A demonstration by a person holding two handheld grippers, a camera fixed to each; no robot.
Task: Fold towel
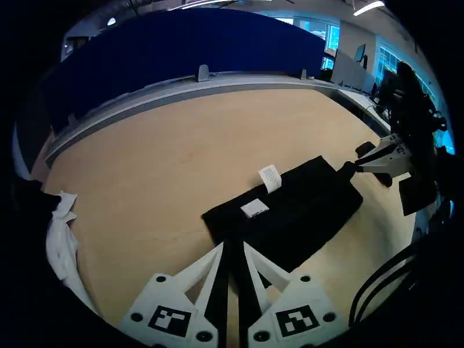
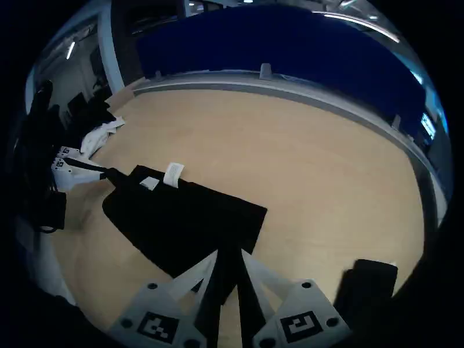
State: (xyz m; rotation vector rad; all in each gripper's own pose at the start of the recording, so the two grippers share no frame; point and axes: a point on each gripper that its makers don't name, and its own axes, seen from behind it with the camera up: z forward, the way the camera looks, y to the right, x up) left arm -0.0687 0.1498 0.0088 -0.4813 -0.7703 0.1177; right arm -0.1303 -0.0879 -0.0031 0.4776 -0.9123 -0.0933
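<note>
At the left in the left gripper view, a white cloth (image 1: 61, 243) lies on the table's (image 1: 174, 156) edge, well apart from the black towel (image 1: 301, 209). Your left gripper (image 1: 234, 243) has its jaws closed on the towel's near corner. Your right gripper (image 1: 352, 169) pinches the far right corner. Bare wood lies open up to the blue partition (image 1: 191, 46). Two white tags (image 1: 269, 177) sit on the towel, their print too small to read. In the right gripper view, a black block (image 2: 368, 284) sits near right.

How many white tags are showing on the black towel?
2: a curled tag at the far edge of the towel, a flat tag just beside it. Others may be folded under.
</note>
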